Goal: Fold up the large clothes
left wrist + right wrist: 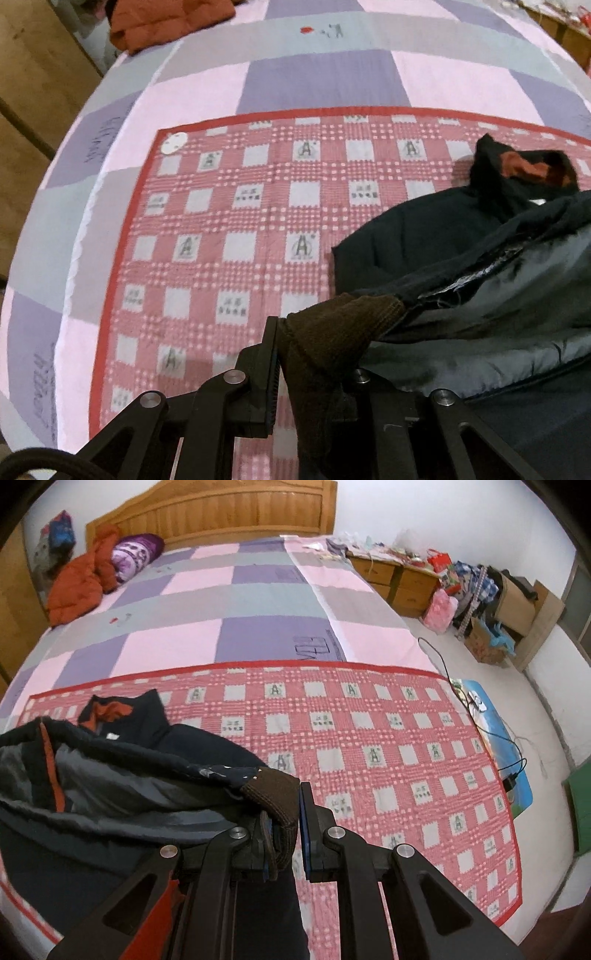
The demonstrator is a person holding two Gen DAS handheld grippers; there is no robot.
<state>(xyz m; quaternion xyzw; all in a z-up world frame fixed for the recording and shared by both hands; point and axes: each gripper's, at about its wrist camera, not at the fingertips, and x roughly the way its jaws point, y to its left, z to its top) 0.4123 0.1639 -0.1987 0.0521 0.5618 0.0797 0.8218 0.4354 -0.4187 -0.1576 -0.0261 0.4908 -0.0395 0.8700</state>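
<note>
A: Left gripper first: its jaws are clamped on a brown ribbed cuff of the dark jacket, the knit bunched between the pads and spilling down past them.

B: And the right gripper?

A: Same story. Its jaws pinch the other brown ribbed cuff, with only a narrow gap showing beside the blue pad at one o'clock of the cuff.

B: So where is the jacket lying?

A: On the red checked blanket. From the left wrist it runs from the cuff out toward two and three o'clock, grey quilted lining facing up, and the collar with its orange-red inside stands at two o'clock. From the right wrist the jacket body fills nine to eleven o'clock, collar at eleven.

B: What is beyond it?

A: The red checked blanket is spread over a pink, purple and grey patchwork bedspread. At eleven o'clock in the right view, an orange puffer coat lies heaped beside a purple pillow, against the wooden headboard.

B: And off the bed?

A: Wooden bedside cabinets at one o'clock with clutter on top, cardboard boxes and clothes at two, cables trailing over a blue mat at three.
</note>
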